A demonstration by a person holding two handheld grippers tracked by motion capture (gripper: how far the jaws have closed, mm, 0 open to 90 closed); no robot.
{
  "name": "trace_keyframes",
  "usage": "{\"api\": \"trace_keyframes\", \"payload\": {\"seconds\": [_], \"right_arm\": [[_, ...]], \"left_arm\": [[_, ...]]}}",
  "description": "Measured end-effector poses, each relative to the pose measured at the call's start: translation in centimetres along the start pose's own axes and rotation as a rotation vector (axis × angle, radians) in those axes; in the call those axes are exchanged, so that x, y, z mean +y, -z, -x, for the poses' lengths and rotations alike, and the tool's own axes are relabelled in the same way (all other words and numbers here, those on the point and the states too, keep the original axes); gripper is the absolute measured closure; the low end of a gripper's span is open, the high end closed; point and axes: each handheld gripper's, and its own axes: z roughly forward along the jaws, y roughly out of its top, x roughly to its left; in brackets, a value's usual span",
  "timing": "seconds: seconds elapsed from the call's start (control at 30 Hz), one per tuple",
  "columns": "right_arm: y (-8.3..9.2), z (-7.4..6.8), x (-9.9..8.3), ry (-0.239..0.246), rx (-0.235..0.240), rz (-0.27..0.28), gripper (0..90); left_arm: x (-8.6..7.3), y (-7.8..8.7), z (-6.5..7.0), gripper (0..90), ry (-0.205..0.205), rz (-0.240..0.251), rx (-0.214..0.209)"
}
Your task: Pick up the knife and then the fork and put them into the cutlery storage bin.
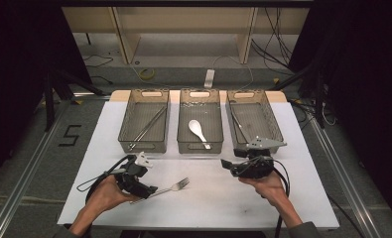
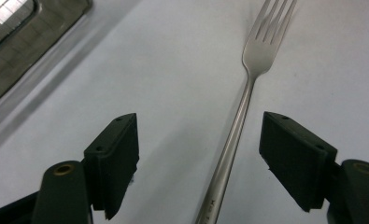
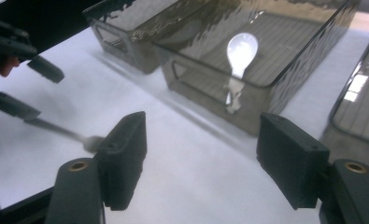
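A metal fork [image 1: 172,187] lies on the white table, tines toward the right. My left gripper [image 1: 151,190] is low over its handle. In the left gripper view the fork [image 2: 247,88] runs between the two black jaws, nearer the right one, and neither pad touches it. My right gripper [image 1: 226,164] is held in front of the right tray, pointing left, jaws apart with nothing between them. In the right gripper view its jaws [image 3: 203,126] face the middle tray [image 3: 205,88] with the white spoon [image 3: 242,46], and the fork [image 3: 56,128] is blurred at the left.
Three smoky plastic trays stand in a row at the back. The left tray [image 1: 143,147] holds long metal sticks, the middle tray [image 1: 199,147] a white spoon [image 1: 198,131], the right tray [image 1: 275,124] a metal utensil [image 1: 239,126]. Cables trail from both grippers.
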Motion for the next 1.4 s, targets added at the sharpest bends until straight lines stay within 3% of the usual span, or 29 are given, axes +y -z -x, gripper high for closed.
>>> {"api": "trace_keyframes", "payload": {"seconds": [0.5,1.17,1.4], "right_arm": [[-0.2,-1.9,-1.7,0.021,0.045,-0.024,29.4],[0.1,-2.9,-2.4,0.034,0.062,-0.026,28.4],[0.0,-2.9,-2.5,0.037,0.063,-0.039,28.4]], "left_arm": [[0.1,-0.9,0.4,35.8,0.004,-0.087,-0.026],[0.2,-2.0,0.6,57.7,-0.06,-0.199,-0.06],[0.7,-2.3,0.9,66.5,-0.076,-0.206,-0.084]]}}
